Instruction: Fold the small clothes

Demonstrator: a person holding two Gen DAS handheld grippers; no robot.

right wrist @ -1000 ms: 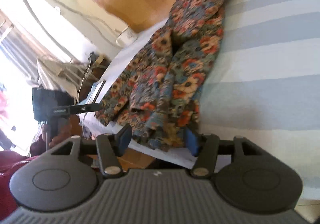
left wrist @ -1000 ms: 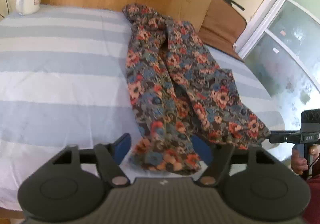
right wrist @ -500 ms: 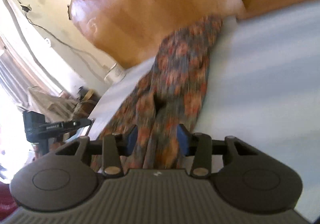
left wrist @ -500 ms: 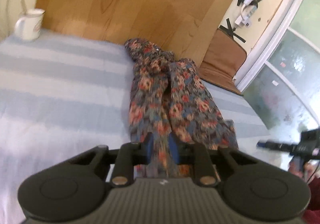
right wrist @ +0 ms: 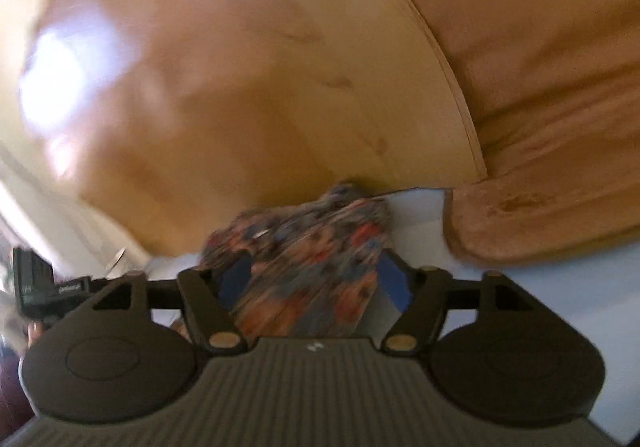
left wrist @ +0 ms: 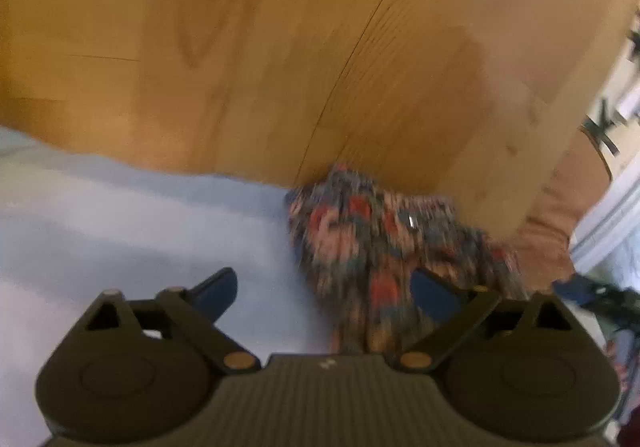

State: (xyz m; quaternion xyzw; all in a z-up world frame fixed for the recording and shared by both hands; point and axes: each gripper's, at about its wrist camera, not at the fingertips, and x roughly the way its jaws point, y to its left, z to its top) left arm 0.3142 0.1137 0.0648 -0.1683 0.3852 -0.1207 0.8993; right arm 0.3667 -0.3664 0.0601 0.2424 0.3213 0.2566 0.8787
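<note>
The floral garment (left wrist: pixel 376 243) lies bunched on the blue-striped bed sheet (left wrist: pixel 120 231), right up against the wooden headboard (left wrist: pixel 280 47). My left gripper (left wrist: pixel 326 293) hangs just above its near part with the jaws opening wide; the fabric lies between them, closer to the right finger (left wrist: pixel 436 295), and neither pad presses on it. In the right wrist view the same garment (right wrist: pixel 312 267) runs between the jaws of my right gripper (right wrist: pixel 316 281), which are also opening. Both views are blurred.
A brown cushion (right wrist: pixel 540 207) leans at the headboard's end, also seen as the cushion (left wrist: pixel 560 207) in the left wrist view. A white window frame (left wrist: pixel 608 215) stands at the far right. The other gripper (right wrist: pixel 40 287) and a hand (right wrist: pixel 32 327) show at the left edge.
Both grippers stood open around the garment's near hem, shut on it, and carried it across the bed towards the headboard. Now both have opened and the fabric lies close to the headboard.
</note>
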